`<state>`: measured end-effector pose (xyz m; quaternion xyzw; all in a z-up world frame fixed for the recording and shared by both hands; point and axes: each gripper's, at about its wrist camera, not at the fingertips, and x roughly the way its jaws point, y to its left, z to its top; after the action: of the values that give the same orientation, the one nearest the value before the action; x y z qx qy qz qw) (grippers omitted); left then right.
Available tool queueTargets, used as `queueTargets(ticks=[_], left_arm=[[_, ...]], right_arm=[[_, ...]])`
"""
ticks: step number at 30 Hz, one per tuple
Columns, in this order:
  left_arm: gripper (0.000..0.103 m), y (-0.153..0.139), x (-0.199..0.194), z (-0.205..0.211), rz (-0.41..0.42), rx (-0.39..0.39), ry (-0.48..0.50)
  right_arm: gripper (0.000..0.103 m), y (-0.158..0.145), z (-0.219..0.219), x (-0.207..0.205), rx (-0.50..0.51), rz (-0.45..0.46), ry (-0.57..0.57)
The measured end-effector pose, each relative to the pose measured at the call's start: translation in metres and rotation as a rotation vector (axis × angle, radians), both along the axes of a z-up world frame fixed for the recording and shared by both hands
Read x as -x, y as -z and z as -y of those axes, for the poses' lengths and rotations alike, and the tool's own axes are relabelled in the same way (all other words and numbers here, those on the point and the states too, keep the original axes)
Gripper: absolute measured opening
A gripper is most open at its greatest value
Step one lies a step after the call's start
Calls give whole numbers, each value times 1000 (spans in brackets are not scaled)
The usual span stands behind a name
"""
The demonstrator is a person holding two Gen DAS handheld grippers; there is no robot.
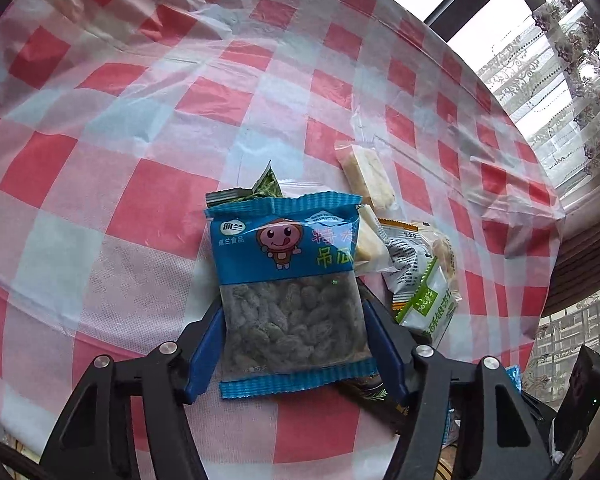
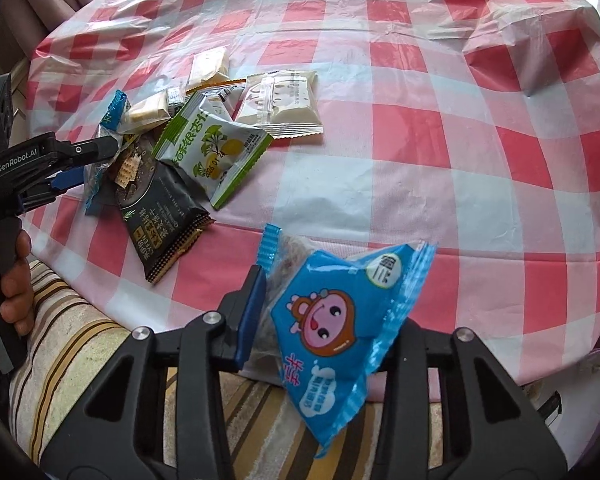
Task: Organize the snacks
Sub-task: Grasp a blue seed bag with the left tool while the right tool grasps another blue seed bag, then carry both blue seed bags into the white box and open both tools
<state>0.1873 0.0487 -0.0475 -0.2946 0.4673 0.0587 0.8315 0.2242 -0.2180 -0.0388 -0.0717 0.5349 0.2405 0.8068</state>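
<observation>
My left gripper (image 1: 294,316) is shut on a blue seed packet (image 1: 288,280) with a cartoon face, held over the pile of snacks. It shows from the side in the right wrist view (image 2: 100,148), with its packet (image 2: 104,136) edge-on. My right gripper (image 2: 324,312) is shut on a second blue cartoon packet (image 2: 332,328), crumpled and lifted above the table's near edge. The pile holds a green-and-white packet (image 2: 216,148), a black packet (image 2: 160,216), a white packet (image 2: 284,104) and pale bars (image 2: 148,110).
The round table wears a red-and-white checked plastic cloth (image 2: 440,128). A striped cushion (image 2: 76,344) lies below its near edge. A window with lace curtains (image 1: 560,80) stands beyond the table. A pale bar (image 1: 366,174) lies just past the pile.
</observation>
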Motion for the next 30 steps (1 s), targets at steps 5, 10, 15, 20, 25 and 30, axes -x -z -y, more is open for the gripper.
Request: queueTargets(ticks=[5,10,15,20,25,30], left_arm=[[62,0,0,0,1,-6,2],[56,0,0,-3,7,0,0],[53,-2,2,-2,17,-4,-2],[53,-8,7,2,33,-38,0],[53,-24,16,11,80,-110,8],[53,-41,25,24,132,-162,46]], right_arm=[[33,0,5,1,-18,-3,1],[31,-1,2,2,-21,8,3],[31,-7,7,6,-30,40,23],[31,-10,12,7,-34,62,44],[31,-15,17,9,-36,84,65],[31,-20,22,13,-43,98,80]])
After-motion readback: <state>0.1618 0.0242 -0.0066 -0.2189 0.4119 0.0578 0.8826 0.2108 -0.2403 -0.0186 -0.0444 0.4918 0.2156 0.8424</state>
